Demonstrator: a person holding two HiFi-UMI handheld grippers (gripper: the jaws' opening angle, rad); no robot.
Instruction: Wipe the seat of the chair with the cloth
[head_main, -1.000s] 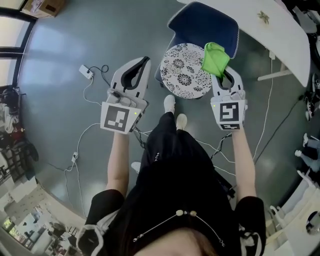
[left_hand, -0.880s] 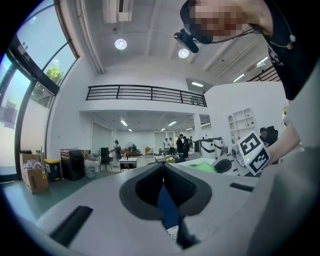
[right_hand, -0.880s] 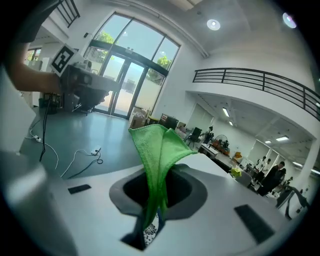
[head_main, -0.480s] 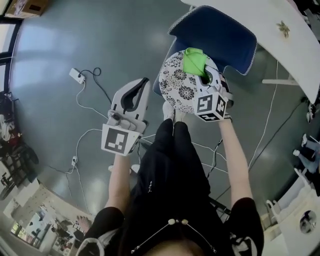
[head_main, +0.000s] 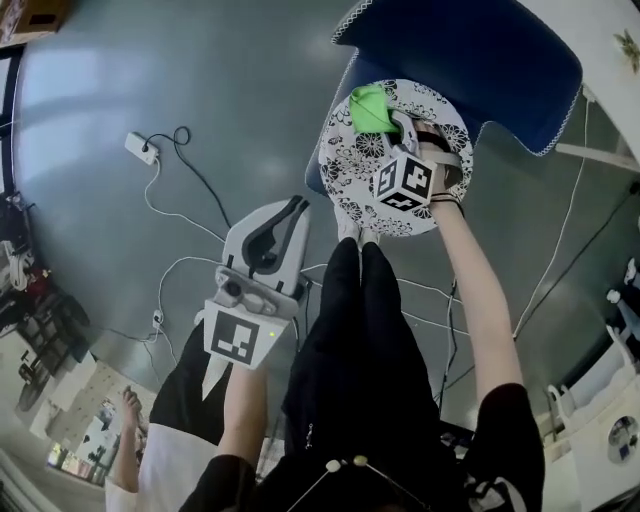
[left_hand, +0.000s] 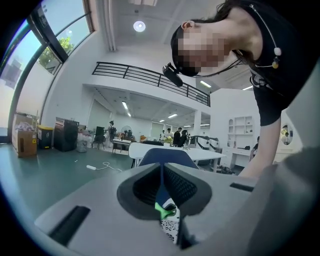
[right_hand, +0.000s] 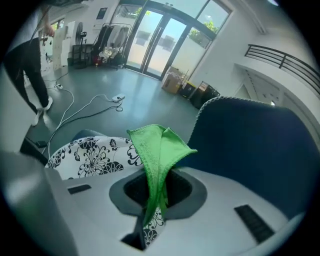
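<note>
cloth (head_main: 372, 108) in right gripper (head_main: 393, 122)

The right gripper (right_hand: 156, 192) pinches the green cloth (right_hand: 159, 147) between its jaws, and the cloth's folded end stands up above them. The flower-patterned seat (right_hand: 92, 156) lies beyond at left, with the dark blue backrest (right_hand: 250, 150) at right.

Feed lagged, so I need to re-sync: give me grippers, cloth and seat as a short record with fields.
left gripper: shut, empty, held over the floor, clear of the chair
right gripper: shut on cloth, over the seat
cloth: green, bunched, sticking out past the jaws near the seat's far edge
seat: round, black-and-white floral
cloth on seat: contact cannot be told
chair: blue back rises beyond the seat
</note>
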